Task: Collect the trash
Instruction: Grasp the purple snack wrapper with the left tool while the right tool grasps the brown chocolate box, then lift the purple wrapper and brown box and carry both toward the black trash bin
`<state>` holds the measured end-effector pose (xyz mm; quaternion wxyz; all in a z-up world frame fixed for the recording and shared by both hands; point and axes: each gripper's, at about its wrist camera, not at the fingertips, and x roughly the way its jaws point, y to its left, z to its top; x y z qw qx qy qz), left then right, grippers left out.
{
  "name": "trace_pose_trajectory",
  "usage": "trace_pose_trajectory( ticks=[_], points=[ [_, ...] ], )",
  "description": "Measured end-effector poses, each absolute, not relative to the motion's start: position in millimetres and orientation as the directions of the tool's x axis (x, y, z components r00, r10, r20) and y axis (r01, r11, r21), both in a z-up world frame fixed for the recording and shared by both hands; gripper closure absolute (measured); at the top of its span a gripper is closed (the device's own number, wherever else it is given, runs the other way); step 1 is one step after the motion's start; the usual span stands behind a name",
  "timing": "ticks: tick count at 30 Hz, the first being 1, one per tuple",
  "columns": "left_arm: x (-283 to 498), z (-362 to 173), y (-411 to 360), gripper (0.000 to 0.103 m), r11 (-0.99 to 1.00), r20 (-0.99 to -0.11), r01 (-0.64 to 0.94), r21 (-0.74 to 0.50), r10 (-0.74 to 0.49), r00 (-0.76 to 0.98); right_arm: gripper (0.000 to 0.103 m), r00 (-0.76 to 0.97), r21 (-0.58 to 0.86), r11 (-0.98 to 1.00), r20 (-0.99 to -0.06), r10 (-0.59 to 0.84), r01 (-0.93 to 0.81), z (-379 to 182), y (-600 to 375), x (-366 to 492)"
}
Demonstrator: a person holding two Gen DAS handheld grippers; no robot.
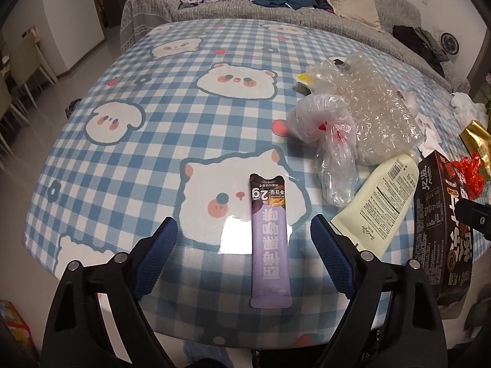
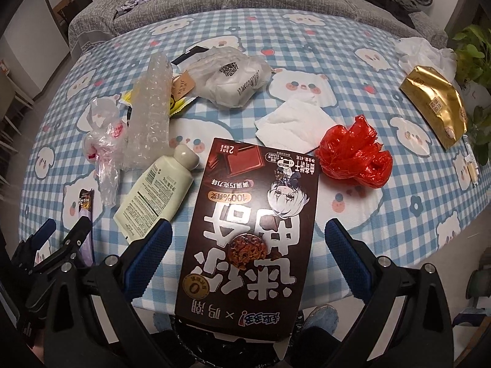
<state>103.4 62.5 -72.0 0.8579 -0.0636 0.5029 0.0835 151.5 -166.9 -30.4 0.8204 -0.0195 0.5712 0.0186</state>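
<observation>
**Trash spread over the checked worktop, both grippers released**

A grey sofa (image 1: 276, 9) heaped with clothes stands behind the worktop (image 1: 138, 98), which wears a blue-and-white checked cloth printed with cartoon animals. Trash covers its right half. The biggest piece is a dark brown box (image 2: 254, 233) lying flat, its near end overhanging the front edge. The right hand-held gripper (image 2: 247, 251) hovers with its blue pads spread wide to either side of the box, gripping nothing. Left of the box lie a roll of bubble wrap (image 2: 153, 107), a cream tube (image 2: 156, 190) and a clear bag (image 2: 104, 141). Behind the box sit a white bag (image 2: 233, 76) and a tissue (image 2: 291, 122); to its right, a crumpled red bag (image 2: 353, 153) and, further off, a gold pouch (image 2: 435, 107). The left hand-held gripper (image 1: 244, 248) hangs released too, pads wide apart, over a purple sachet (image 1: 270, 245) lying flat near the front edge between them.
</observation>
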Motion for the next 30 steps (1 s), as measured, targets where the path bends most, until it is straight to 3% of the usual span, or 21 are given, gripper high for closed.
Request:
trace_pose_trajectory(
  ticks=[13,16,18,20,30],
  points=[
    [112.9,-81.5,56.6,0.040,0.981,-0.886,-0.191,0.017,0.104,0.452,0.010,0.268,0.000,1.000,-0.963,0.008,-0.030,-56.8,-170.1,161.6],
    [113.8,-80.5,56.2,0.051,0.981,-0.883,-0.192,0.023,0.110,0.456,0.011,0.268,0.000,1.000,-0.963,0.008,-0.030,-56.7,-170.2,162.2],
    [113.4,-79.1,56.5,0.069,0.980,-0.883,-0.195,0.028,0.115,0.455,0.011,0.269,0.004,1.000,-0.963,0.011,-0.028,-56.7,-170.7,162.3],
    [113.4,-78.7,56.8,0.076,0.981,-0.884,-0.194,0.030,0.117,0.452,0.011,0.269,0.004,1.000,-0.963,0.011,-0.027,-56.4,-170.0,161.6],
    [108.9,-77.0,54.3,0.081,0.983,-0.892,-0.183,0.009,0.090,0.443,0.012,0.297,0.012,0.999,-0.955,0.020,-0.031,-47.7,-174.5,156.8]
  ],
)
